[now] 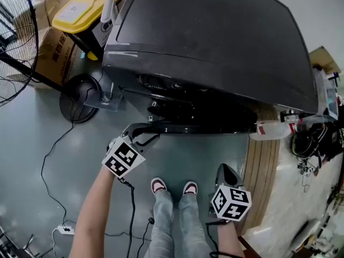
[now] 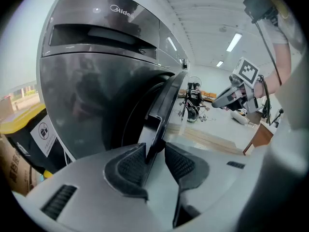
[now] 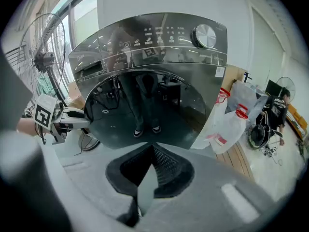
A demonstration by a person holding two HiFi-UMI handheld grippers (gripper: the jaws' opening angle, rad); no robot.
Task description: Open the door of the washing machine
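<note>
The dark grey washing machine [image 1: 215, 36] stands in front of me, and its round door [image 1: 188, 127] is swung a little way out from the front. My left gripper [image 1: 141, 137] reaches the door's free left edge. In the left gripper view that edge [image 2: 161, 105] runs between the jaws of the left gripper [image 2: 155, 159]. It lies against the left pad [image 2: 129, 166], with a slim gap to the right pad. My right gripper [image 1: 223, 170] hangs back from the machine on the right, jaws together and empty. The right gripper view faces the glossy door [image 3: 149, 110] from a distance.
A standing fan [image 1: 13, 36] with a round base [image 1: 78, 98], cardboard boxes [image 1: 54, 58] and a yellow-lidded bin [image 1: 86, 7] crowd the left. A plastic jug [image 1: 274, 129] and a wooden platform [image 1: 263, 176] lie to the right. Cables [image 1: 54, 160] trail over the floor by my feet [image 1: 172, 187].
</note>
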